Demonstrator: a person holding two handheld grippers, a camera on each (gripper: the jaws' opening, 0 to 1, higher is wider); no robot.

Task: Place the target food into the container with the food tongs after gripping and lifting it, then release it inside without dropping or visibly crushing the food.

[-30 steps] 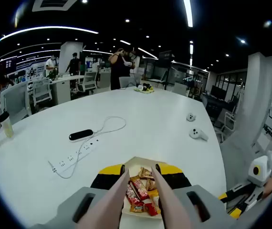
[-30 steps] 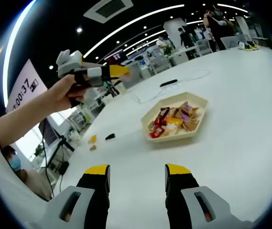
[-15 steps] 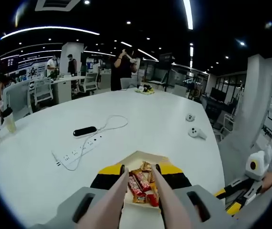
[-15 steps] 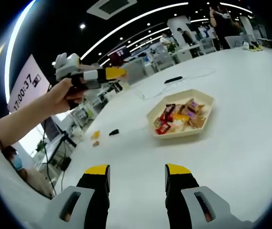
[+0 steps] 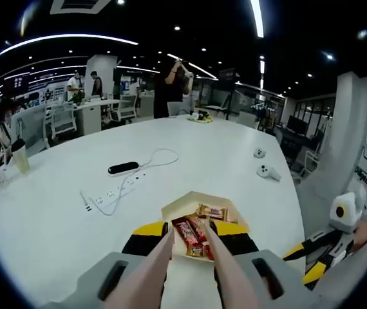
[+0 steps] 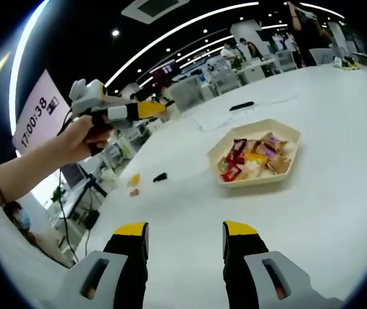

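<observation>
My left gripper point(image 5: 190, 228) is shut on a pair of pale pink food tongs point(image 5: 152, 270), whose two arms run up between the yellow-tipped jaws. The tong tips stand apart over the near side of a cream hexagonal tray point(image 5: 176, 205) that holds several wrapped candies point(image 5: 190, 230). In the right gripper view the same tray point(image 6: 254, 182) lies on the white table point(image 6: 325, 212), right of centre. A hand holds the left gripper point(image 6: 150, 109) well above the table at the upper left. My right gripper point(image 6: 185, 228) is open, with nothing between its jaws.
A white power strip point(image 5: 114, 193) with its cable and a black device point(image 5: 123, 168) lie left of the tray. Two white controllers point(image 5: 267, 172) sit at the right. A small orange piece point(image 6: 134, 181) and a black piece point(image 6: 160, 176) lie on the table. People stand at the back.
In the left gripper view the tray now sits higher and smaller between the tong tips, as the camera shifted. In the right gripper view the tray has slid rightward in the picture.
</observation>
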